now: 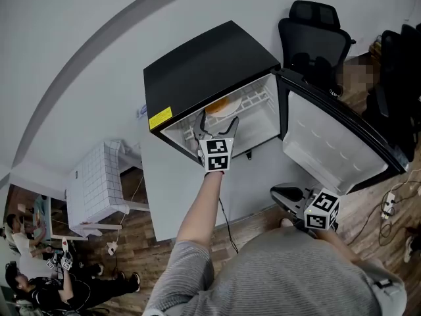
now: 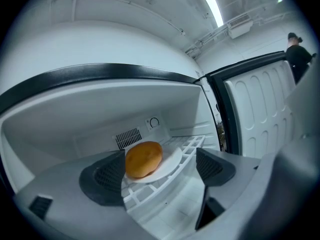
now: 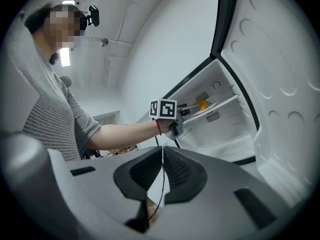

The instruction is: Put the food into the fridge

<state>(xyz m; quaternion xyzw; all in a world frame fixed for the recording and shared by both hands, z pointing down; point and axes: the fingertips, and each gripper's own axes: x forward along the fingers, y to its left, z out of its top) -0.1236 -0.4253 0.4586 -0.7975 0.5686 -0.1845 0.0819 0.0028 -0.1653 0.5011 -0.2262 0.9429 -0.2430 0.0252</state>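
Observation:
A small black fridge (image 1: 197, 64) stands with its door (image 1: 329, 143) swung wide to the right. On its white wire shelf (image 2: 192, 146) lies a golden bun (image 2: 143, 159) on a white plate (image 2: 170, 165). My left gripper (image 1: 217, 120) reaches into the fridge mouth and is open, its pads (image 2: 107, 176) apart just in front of the plate and not pressing on it. My right gripper (image 1: 286, 196) hangs low by the person's waist, shut with nothing between its pads (image 3: 175, 171). The right gripper view shows the left gripper (image 3: 187, 110) at the shelf with the bun (image 3: 201, 104) beyond it.
A black office chair (image 1: 314, 35) stands behind the fridge door. A white tiled cabinet (image 1: 99, 183) is at the left, with people (image 1: 26, 268) seated on the floor beyond it. Cables (image 1: 391, 206) lie on the wooden floor at the right. A thermostat dial (image 2: 154, 122) sits on the fridge's back wall.

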